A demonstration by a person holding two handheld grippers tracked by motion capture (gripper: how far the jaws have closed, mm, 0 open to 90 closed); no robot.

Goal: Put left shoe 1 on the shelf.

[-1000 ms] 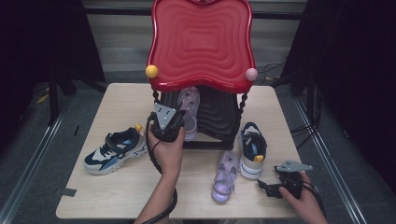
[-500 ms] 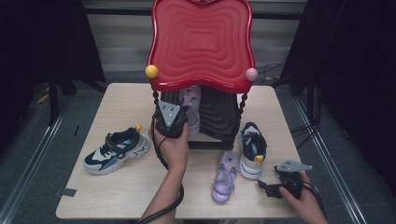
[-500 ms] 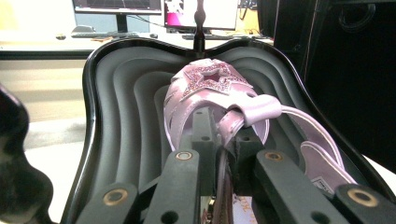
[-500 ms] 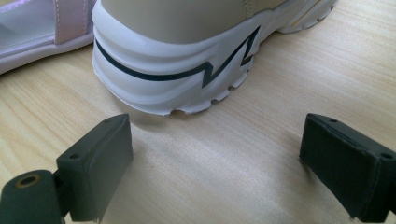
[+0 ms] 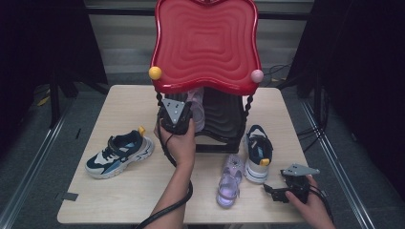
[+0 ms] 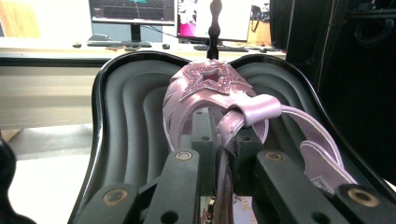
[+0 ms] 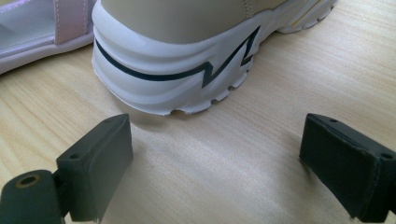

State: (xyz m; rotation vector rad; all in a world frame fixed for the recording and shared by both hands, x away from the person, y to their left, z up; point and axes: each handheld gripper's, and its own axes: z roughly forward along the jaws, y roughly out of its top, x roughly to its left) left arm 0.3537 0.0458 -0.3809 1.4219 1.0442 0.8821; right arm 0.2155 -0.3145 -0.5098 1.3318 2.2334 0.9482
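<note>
A pink star sandal (image 6: pixel 215 93) lies on the black ridged lower shelf (image 6: pixel 126 121) of a small rack under a red wavy top (image 5: pixel 206 43). My left gripper (image 6: pixel 224 161) is shut on the sandal's side strap; in the high view this left gripper (image 5: pixel 184 114) reaches under the red top to the sandal (image 5: pixel 197 112). The matching pink sandal (image 5: pixel 229 179) lies on the table in front of the rack. My right gripper (image 5: pixel 270 192) rests open near the table's front right. Its jaws (image 7: pixel 224 158) face the white heel of a navy sneaker (image 7: pixel 177 70).
The navy and white sneaker (image 5: pixel 258 152) stands right of the rack, and its mate (image 5: pixel 119 152) lies at the left of the wooden table (image 5: pixel 119 200). The loose sandal (image 7: pixel 37 28) lies beside the sneaker's heel. Yellow (image 5: pixel 154 73) and pink (image 5: pixel 257 76) balls cap the rack's posts.
My left gripper has pushed a little farther in under the red top with the sandal. The right gripper has stayed where it was.
</note>
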